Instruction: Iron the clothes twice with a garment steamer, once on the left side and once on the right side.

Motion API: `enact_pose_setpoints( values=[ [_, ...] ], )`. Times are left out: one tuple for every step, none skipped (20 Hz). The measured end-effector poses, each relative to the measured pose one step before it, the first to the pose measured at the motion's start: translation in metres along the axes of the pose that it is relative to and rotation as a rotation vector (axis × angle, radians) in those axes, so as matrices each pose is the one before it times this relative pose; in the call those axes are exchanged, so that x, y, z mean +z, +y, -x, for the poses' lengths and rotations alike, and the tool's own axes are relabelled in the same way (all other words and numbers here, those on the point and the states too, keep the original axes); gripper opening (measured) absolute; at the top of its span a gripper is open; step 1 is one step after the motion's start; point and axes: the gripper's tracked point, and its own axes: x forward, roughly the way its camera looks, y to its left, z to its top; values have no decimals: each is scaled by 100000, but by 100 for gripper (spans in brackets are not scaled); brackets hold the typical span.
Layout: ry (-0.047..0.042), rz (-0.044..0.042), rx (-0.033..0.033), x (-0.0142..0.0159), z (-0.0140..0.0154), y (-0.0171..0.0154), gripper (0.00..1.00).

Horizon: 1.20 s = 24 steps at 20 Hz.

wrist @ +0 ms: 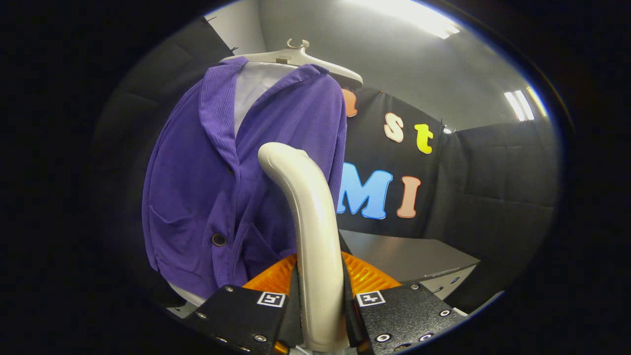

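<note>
Tongs (320, 308) clenched on steamer (308, 222) handle, upright; cardigan (197, 187) hangs ahead-left, steamer head toward its right front.

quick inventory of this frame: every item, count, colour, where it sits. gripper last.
cardigan: 1, purple ribbed knit with dark buttons, hanging on the hanger, beyond the fingers and to their left
inner garment: 1, white, under the cardigan, visible at the open neckline
hanger: 1, off-white, at the top, carrying both garments
garment steamer handle: 1, cream, curved, rising upright from between the fingers, in front of the cardigan
steamer body: 1, orange ribbed, just ahead of the fingers at the handle's base
cabinet: 1, grey, beyond the fingers to their right, against the booth wall
ceiling lights: 2 visible, white, overhead
gripper: 1, both fingers pressed on the steamer handle
</note>
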Motion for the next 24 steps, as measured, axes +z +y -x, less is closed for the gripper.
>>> enact_pose_setpoints(
  values=[
    [789, 749, 44, -755, 34, 33, 38],
    [1116, 1017, 103, -820, -3, 7, 38],
    [1154, 321, 363, -779, 137, 98, 38],
    [1620, 123, 416, -1054, 27, 79, 38],
    [1468, 168, 233, -744, 52, 22, 38],
    [948, 46, 87, -764, 66, 21, 38],
    [1220, 480, 139, -780, 75, 138, 38],
    [679, 392, 213, -752, 49, 121, 38],
    [712, 413, 334, -613, -27, 113, 38],
    [936, 425, 399, -737, -26, 77, 38],
    [593, 508, 189, -630, -102, 97, 38],
    [788, 670, 3, -632, 1, 117, 38],
    [394, 436, -191, -640, 95, 137, 38],
    [64, 424, -231, -706, 305, 43, 38],
    [463, 498, 170, -650, 131, 138, 38],
    [436, 496, 482, -586, -177, 47, 38],
    [1134, 479, 669, -646, -66, 100, 38],
    [865, 219, 494, -615, -61, 51, 38],
    [1599, 151, 817, -678, -118, 199, 38],
    [893, 93, 198, -608, -129, 80, 38],
    [394, 122, 21, -393, 57, 12, 38],
    [306, 89, -27, -374, -25, 50, 38],
    [557, 83, 156, -259, 24, 78, 38],
    [527, -30, 308, -365, -98, 67, 38]
  ],
)
